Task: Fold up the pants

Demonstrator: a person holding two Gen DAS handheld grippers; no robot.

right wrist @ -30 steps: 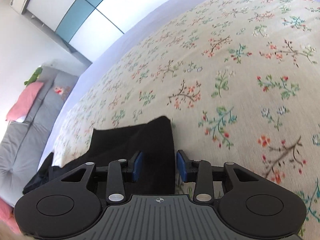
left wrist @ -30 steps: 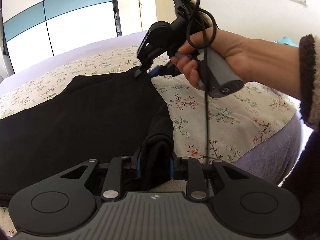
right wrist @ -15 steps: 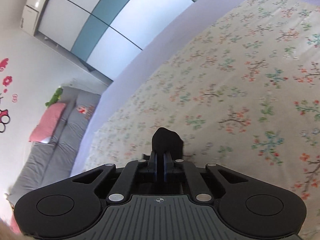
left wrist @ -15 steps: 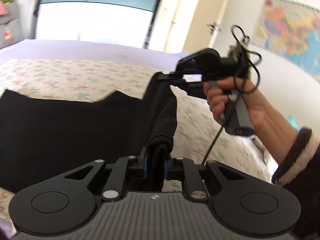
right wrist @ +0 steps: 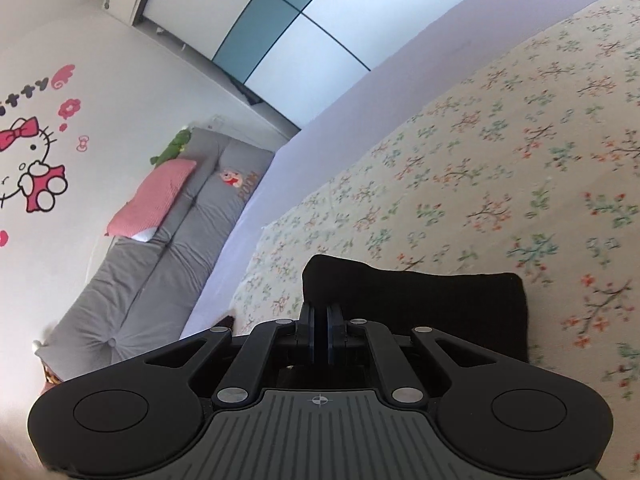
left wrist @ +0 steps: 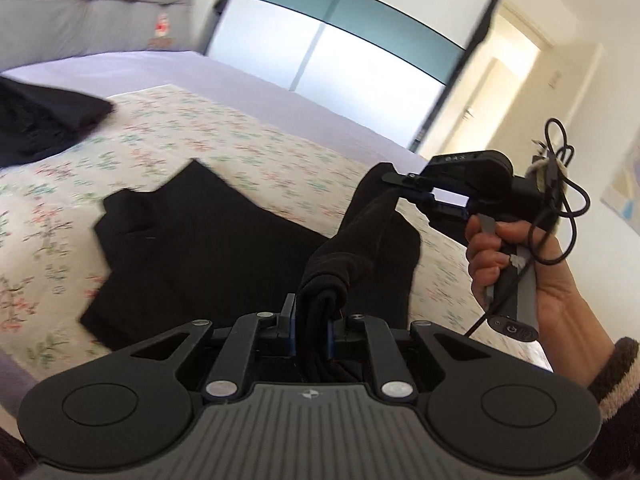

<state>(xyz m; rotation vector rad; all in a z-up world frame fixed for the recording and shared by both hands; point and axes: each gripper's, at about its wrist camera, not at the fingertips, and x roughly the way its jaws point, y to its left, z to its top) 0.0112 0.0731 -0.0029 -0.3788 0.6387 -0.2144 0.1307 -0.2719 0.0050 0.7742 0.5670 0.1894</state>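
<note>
Black pants (left wrist: 208, 248) spread flat on floral bedsheet (left wrist: 280, 152), one edge lifted off the sheet between both tongs. Rest of garment lying folded over itself, far corner toward the left of the left wrist view.

Left gripper (left wrist: 311, 330): jaws narrowed onto a thick bunch of black fabric, blue pads pressed against it on both sides. Gap between pads filled by the bunched cloth. Fabric rising from this grip in a raised ridge toward the other tong.

Right gripper (left wrist: 394, 179): seen from the left wrist view, held in right hand (left wrist: 516, 276), fingertips pinched on the far end of the same raised edge, well above the sheet. From the right wrist view (right wrist: 319, 330): blue pads nearly together, thin layer of black cloth between them, flap of pants (right wrist: 420, 304) hanging beyond and to the right of the fingers over the sheet.

Lifted edge stretched between the two grips, sagging slightly in the middle. Black cable (left wrist: 560, 200) looped off the back of the right tong handle.

Second dark garment (left wrist: 44, 120) heaped at far left of bed, apart from the pants. Purple bed cover (right wrist: 360, 92) showing beyond the floral sheet. Grey sofa (right wrist: 160, 248) with pink pillow (right wrist: 154, 196) against wall. Cartoon cat sticker (right wrist: 32, 164) on wall. Some motion blur on sheet pattern.
</note>
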